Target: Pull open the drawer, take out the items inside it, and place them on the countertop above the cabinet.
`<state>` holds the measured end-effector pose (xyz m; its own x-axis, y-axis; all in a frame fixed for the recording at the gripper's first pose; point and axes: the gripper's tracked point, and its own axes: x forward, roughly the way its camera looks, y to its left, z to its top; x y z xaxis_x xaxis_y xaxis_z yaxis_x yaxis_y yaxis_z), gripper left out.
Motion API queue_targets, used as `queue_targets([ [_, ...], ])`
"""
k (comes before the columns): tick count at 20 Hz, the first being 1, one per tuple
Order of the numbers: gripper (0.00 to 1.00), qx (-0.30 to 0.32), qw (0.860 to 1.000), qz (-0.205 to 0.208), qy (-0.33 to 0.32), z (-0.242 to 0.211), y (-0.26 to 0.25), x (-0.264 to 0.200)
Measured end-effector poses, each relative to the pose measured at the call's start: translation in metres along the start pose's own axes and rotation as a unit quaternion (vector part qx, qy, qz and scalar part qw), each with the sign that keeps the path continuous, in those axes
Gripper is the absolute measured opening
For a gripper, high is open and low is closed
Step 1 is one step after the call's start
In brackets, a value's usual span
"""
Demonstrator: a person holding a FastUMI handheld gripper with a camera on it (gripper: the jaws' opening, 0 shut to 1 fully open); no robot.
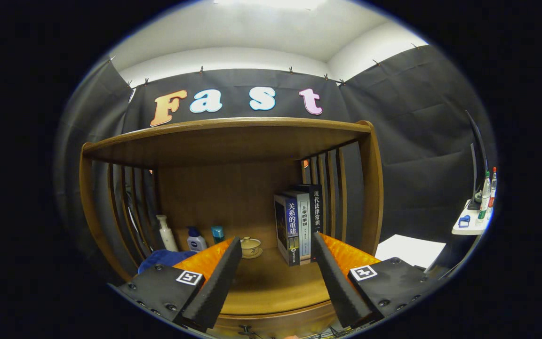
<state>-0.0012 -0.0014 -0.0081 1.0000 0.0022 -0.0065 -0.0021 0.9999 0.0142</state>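
Observation:
My gripper point(276, 247) is open, its two black ridged fingers point(214, 282) spread wide with nothing between them. They hover over the wooden countertop point(271, 282) of the cabinet, under a wooden shelf roof. The countertop's front edge curves just below the fingers. A small dark knob point(246, 328) shows at the cabinet front below that edge, and the drawer itself is hidden.
At the back of the countertop stand a white pump bottle point(166, 233), a small white-and-blue bottle point(196, 240), a teal bottle point(217, 233), a lidded tea cup point(251, 246) and three upright books point(299, 221). Blue cloth point(165, 258) lies left. A side table with bottles point(480, 207) stands right.

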Motion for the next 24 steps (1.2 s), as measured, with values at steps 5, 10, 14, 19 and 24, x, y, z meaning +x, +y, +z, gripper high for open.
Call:
queue_targets([
  [5, 0.98, -0.001, 1.0, -0.001, -0.005, 0.004, -0.003, -0.001],
  [10, 0.98, -0.003, 1.0, 0.0, -0.009, -0.005, -0.005, -0.002],
  [14, 0.98, -0.003, 1.0, 0.004, -0.017, -0.016, -0.004, -0.003],
  [19, 0.98, -0.013, 0.999, 0.007, -0.028, -0.047, -0.003, -0.009],
  [24, 0.98, -0.01, 1.0, 0.019, -0.003, -0.1, 0.01, -0.011],
])
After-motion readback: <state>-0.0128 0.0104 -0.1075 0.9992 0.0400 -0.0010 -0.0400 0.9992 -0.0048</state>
